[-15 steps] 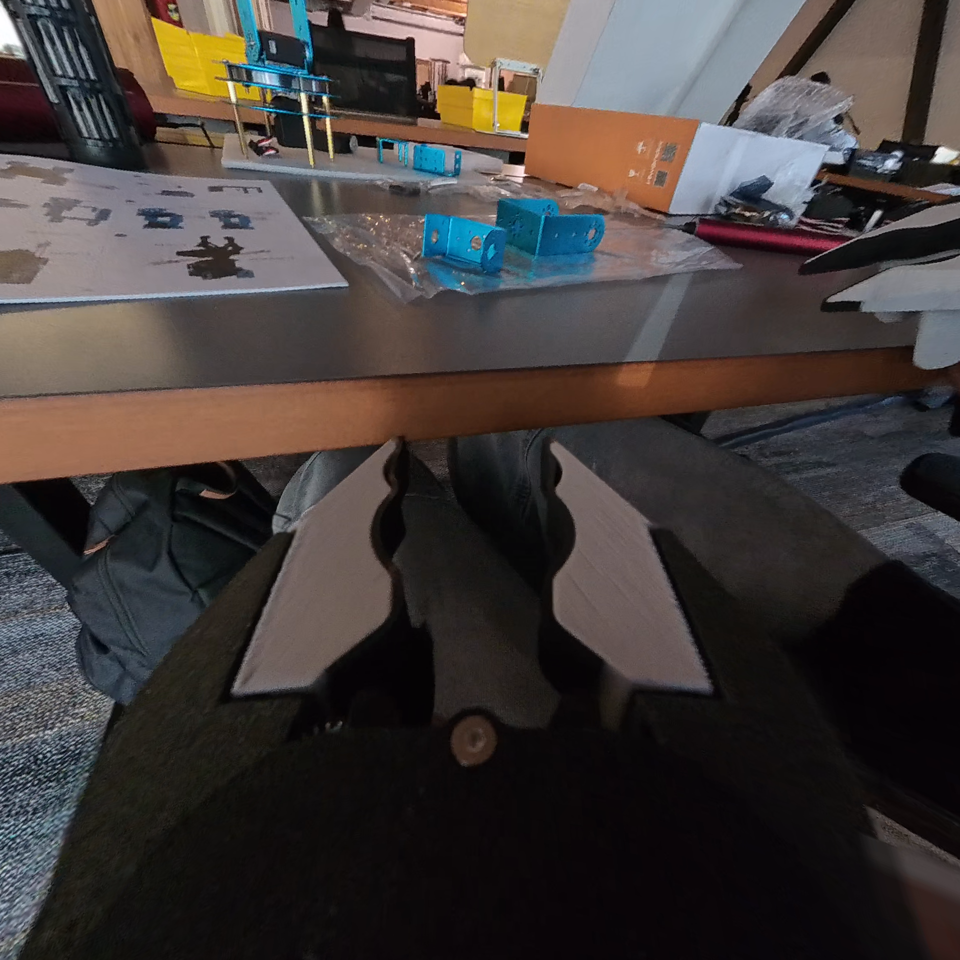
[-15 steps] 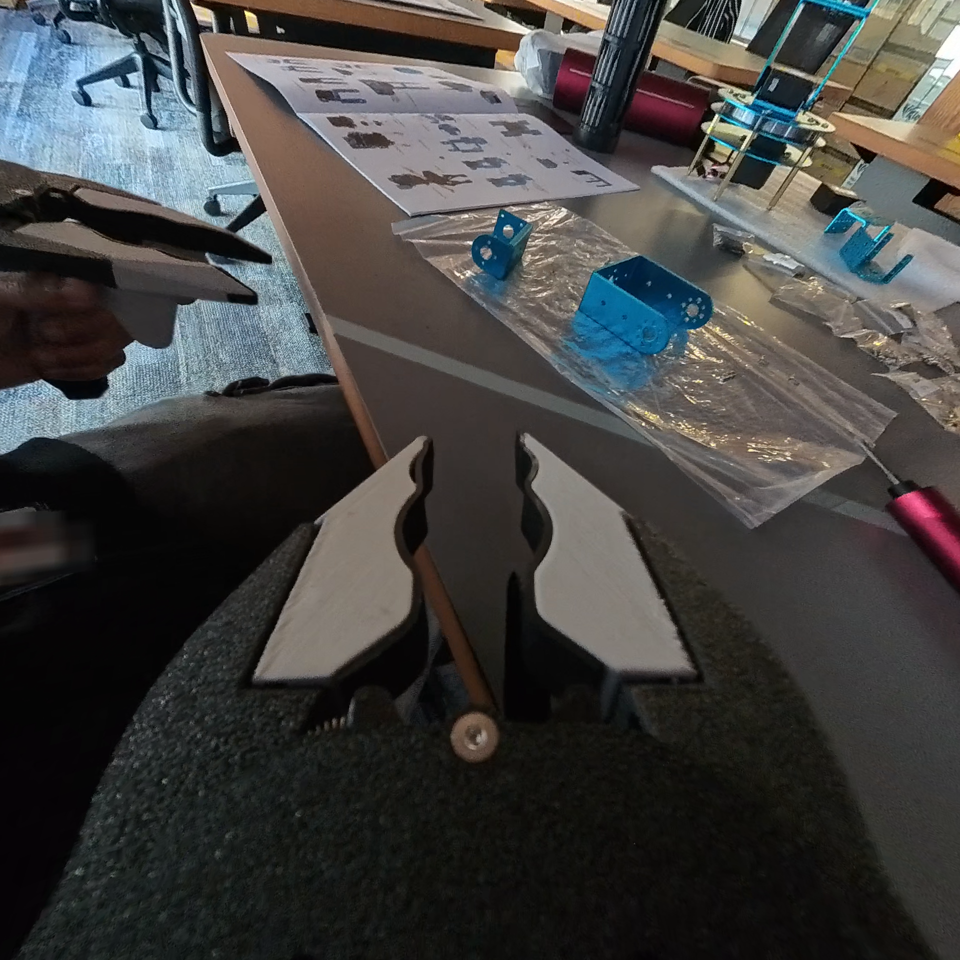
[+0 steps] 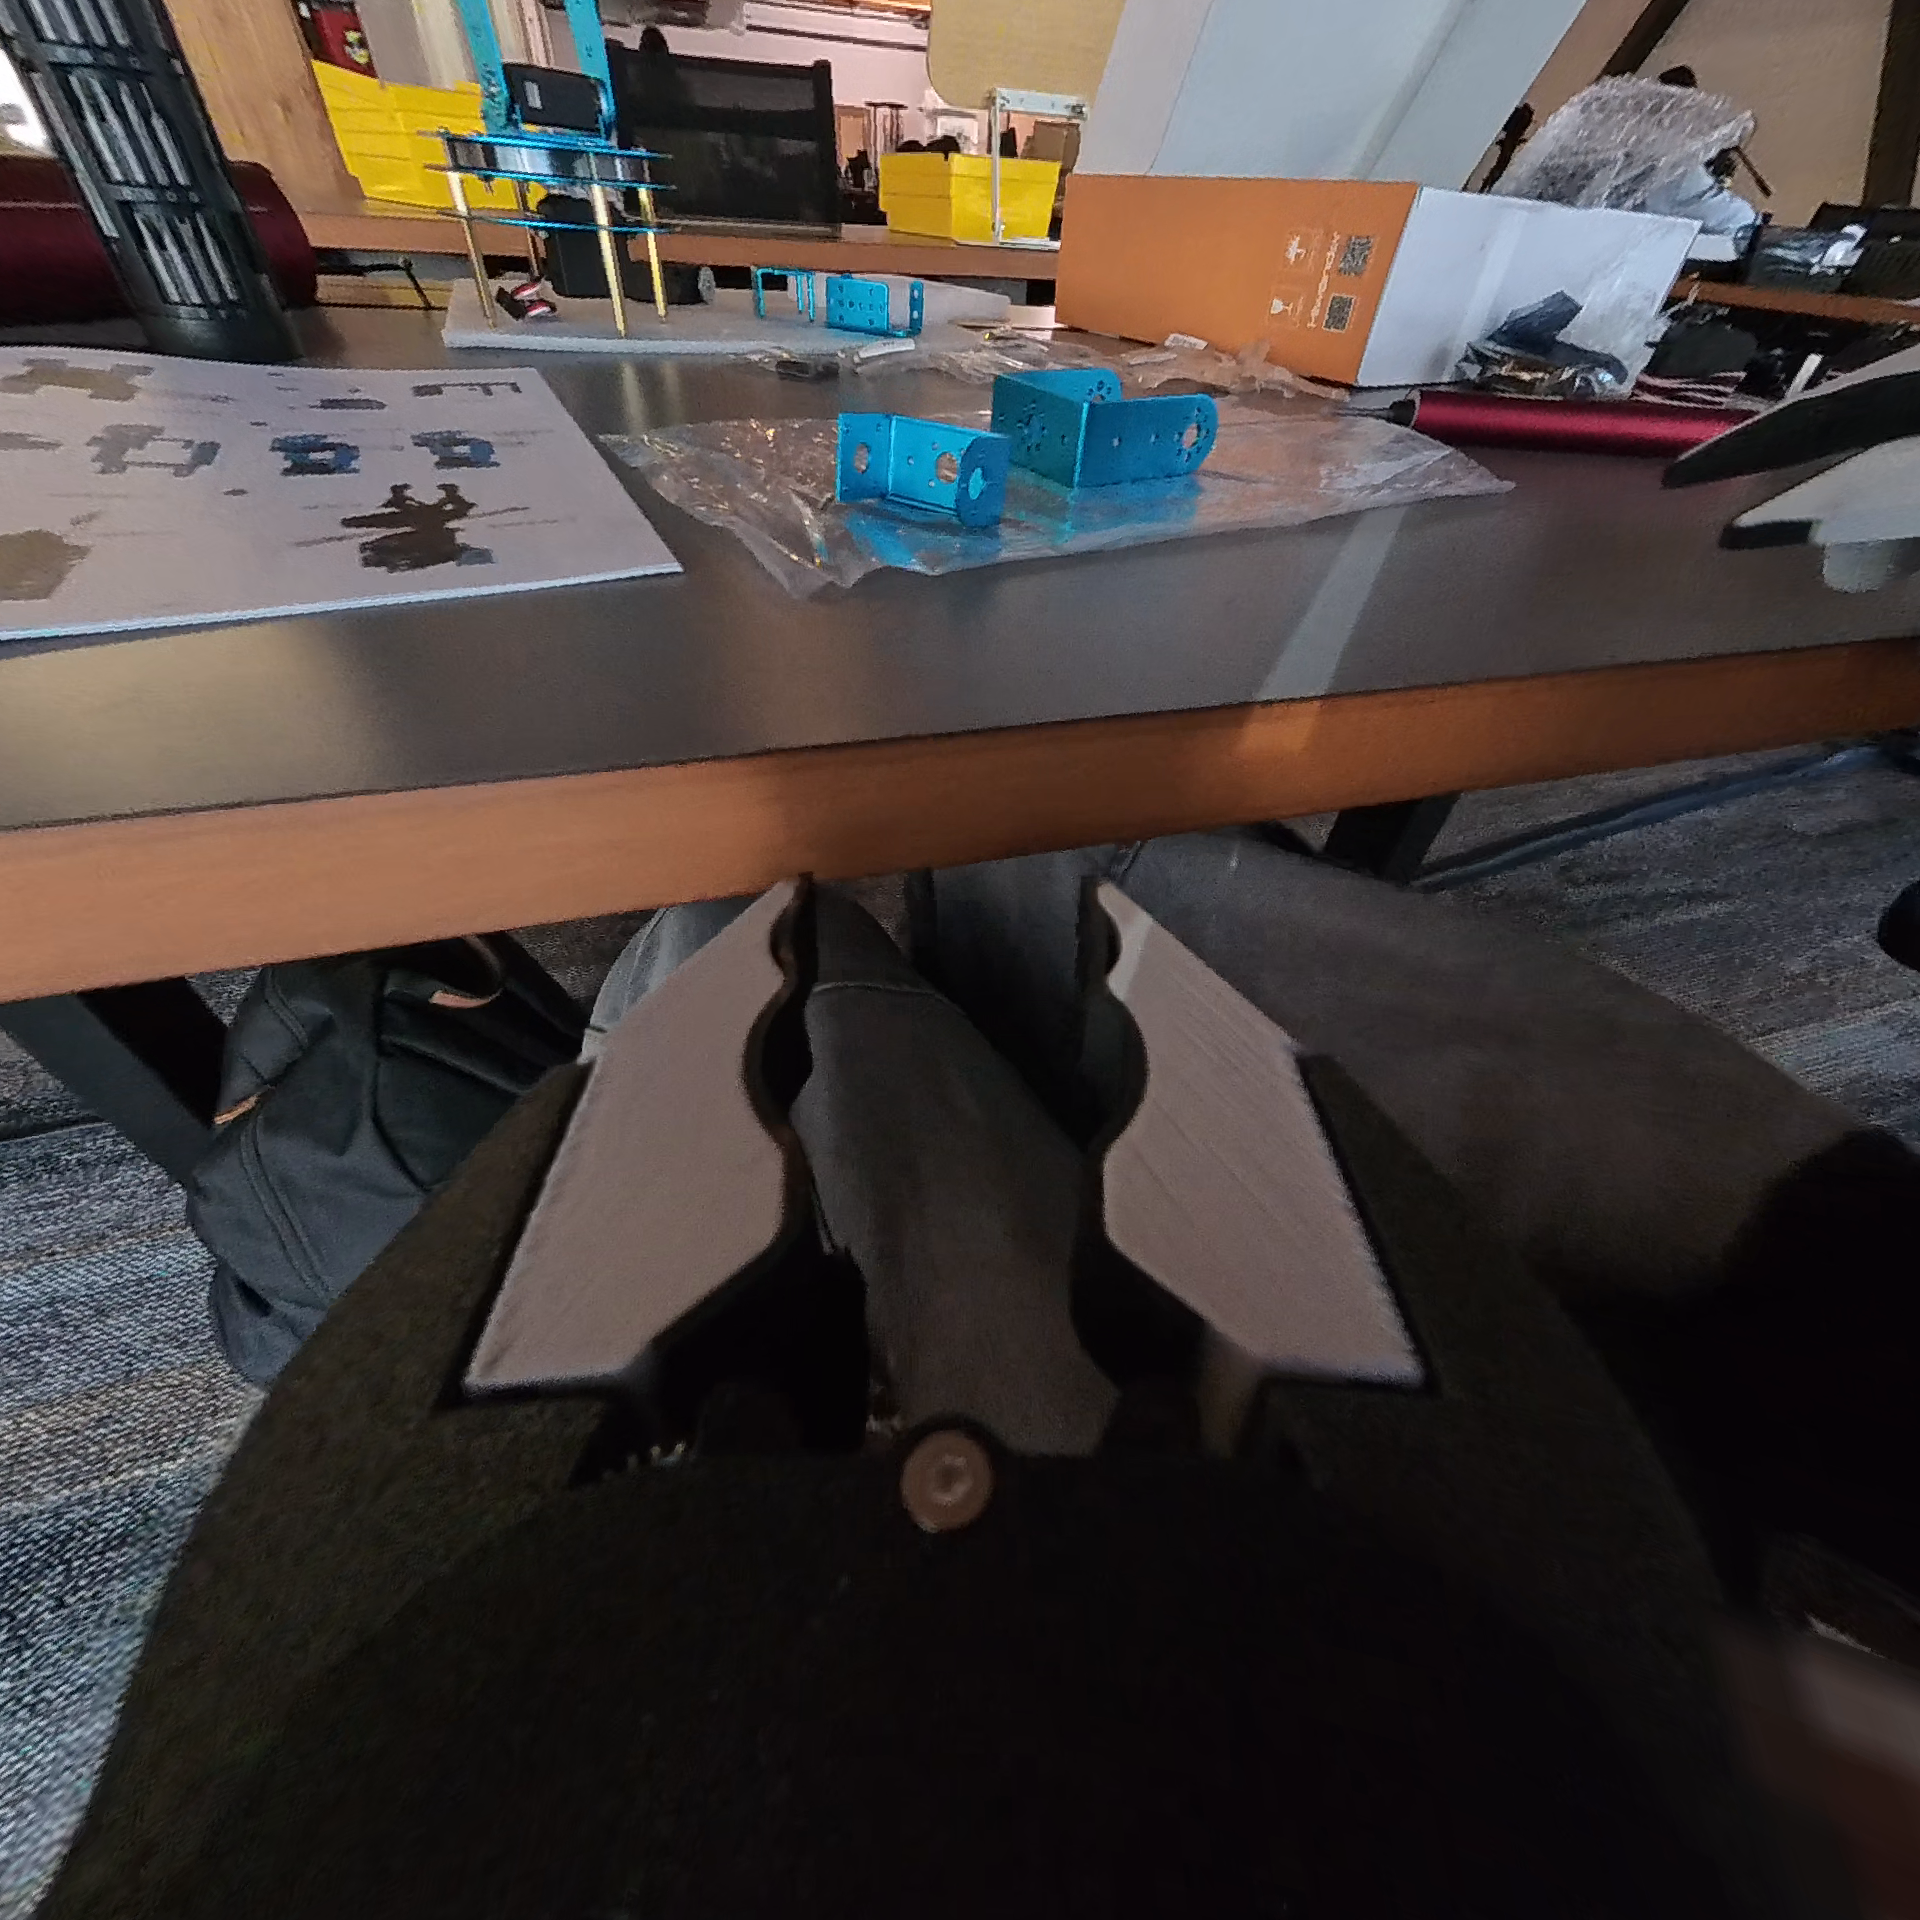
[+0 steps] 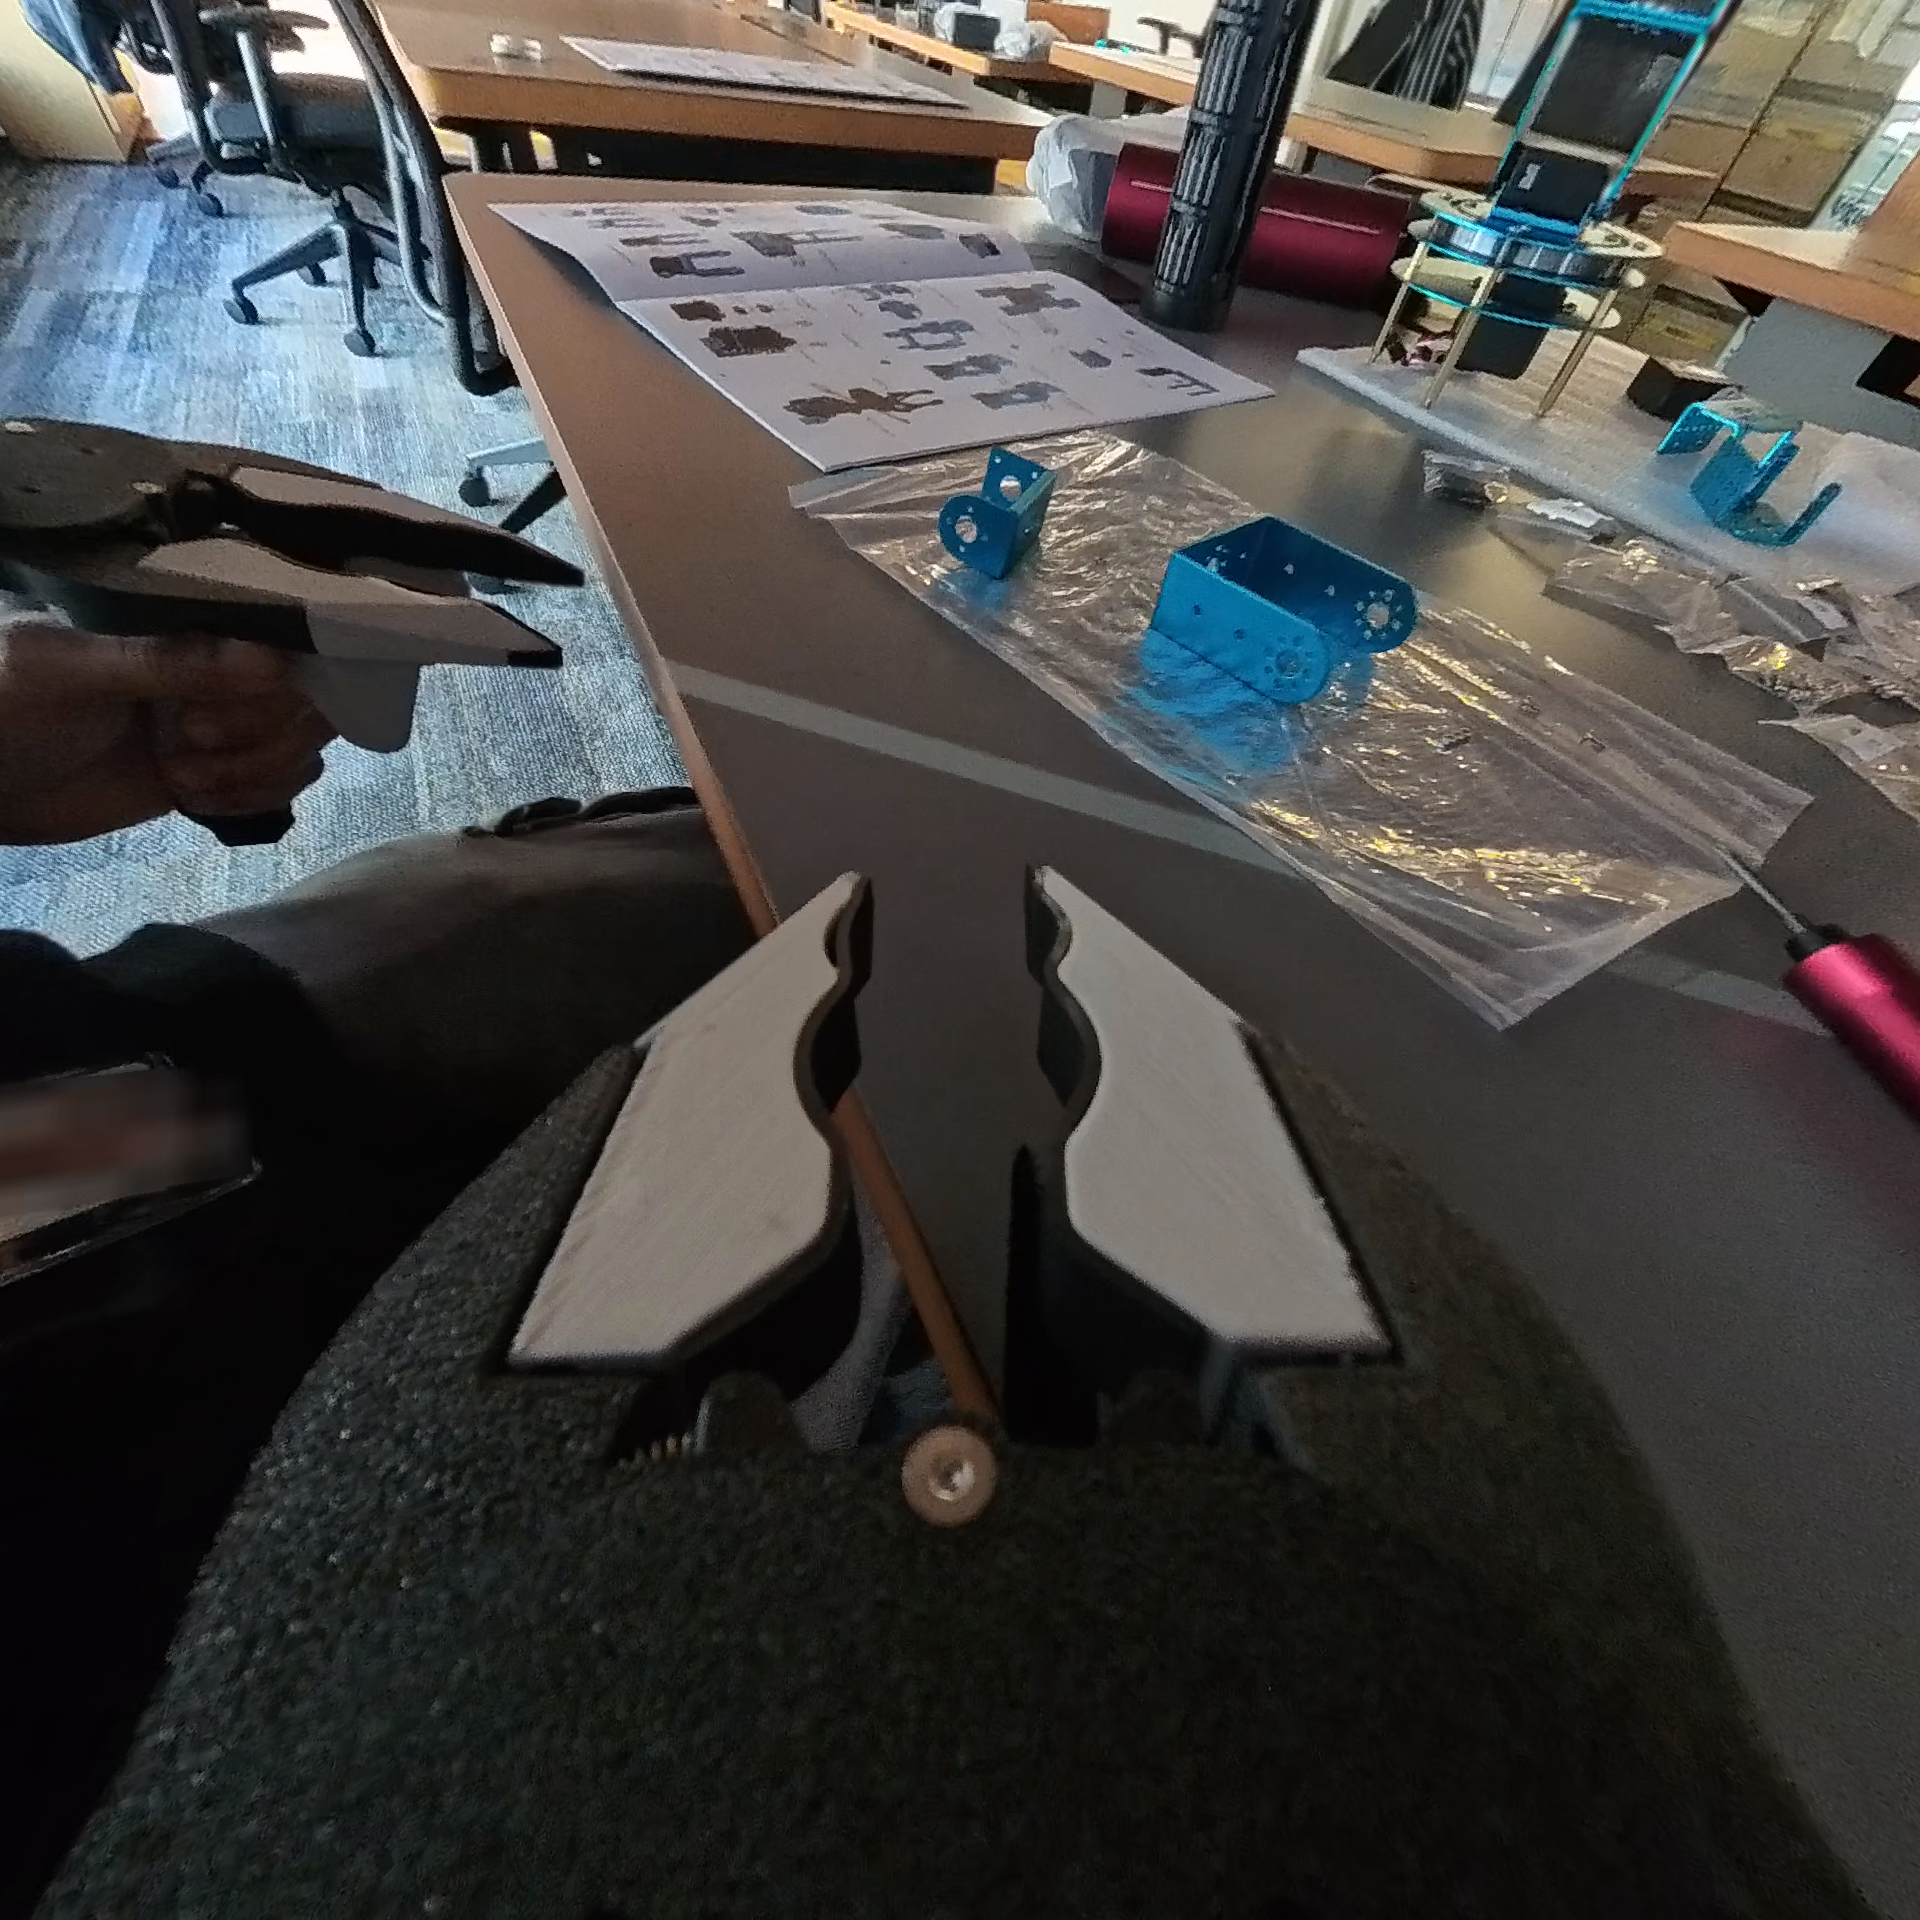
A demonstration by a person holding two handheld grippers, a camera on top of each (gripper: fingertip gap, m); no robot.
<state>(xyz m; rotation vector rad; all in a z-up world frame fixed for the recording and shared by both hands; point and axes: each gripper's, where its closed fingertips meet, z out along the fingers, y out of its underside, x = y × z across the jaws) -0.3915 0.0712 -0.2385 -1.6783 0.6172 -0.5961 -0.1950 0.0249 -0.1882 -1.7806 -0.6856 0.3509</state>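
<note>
Two blue metal brackets lie on a clear plastic bag [image 3: 1299, 488] [image 4: 1455, 790] on the dark table: a small one [image 3: 920, 468] [image 4: 1000, 511] and a larger U-shaped one [image 3: 1101, 428] [image 4: 1283, 613]. My left gripper [image 3: 945, 894] is open and empty, held below the table's front edge [image 3: 935, 800] over a person's lap. My right gripper [image 4: 948, 883] is open and empty, over the table's near edge, short of the bag. The right gripper also shows at the right of the left wrist view [image 3: 1818, 468]; the left one shows at the left of the right wrist view [image 4: 312, 582].
An open instruction booklet [image 3: 260, 478] [image 4: 914, 312] lies left of the bag. A pink screwdriver [image 4: 1860, 997] [image 3: 1558, 418] lies to the right. Behind stand a blue tiered assembly [image 3: 551, 197] [image 4: 1507, 239], more blue brackets [image 4: 1745, 468], an orange-and-white box [image 3: 1351, 275] and a black cylinder [image 4: 1216, 156]. A dark backpack [image 3: 343, 1143] sits under the table.
Both grippers have moved slightly forward, toward the table; the brackets look a little closer. Both stay open and empty.
</note>
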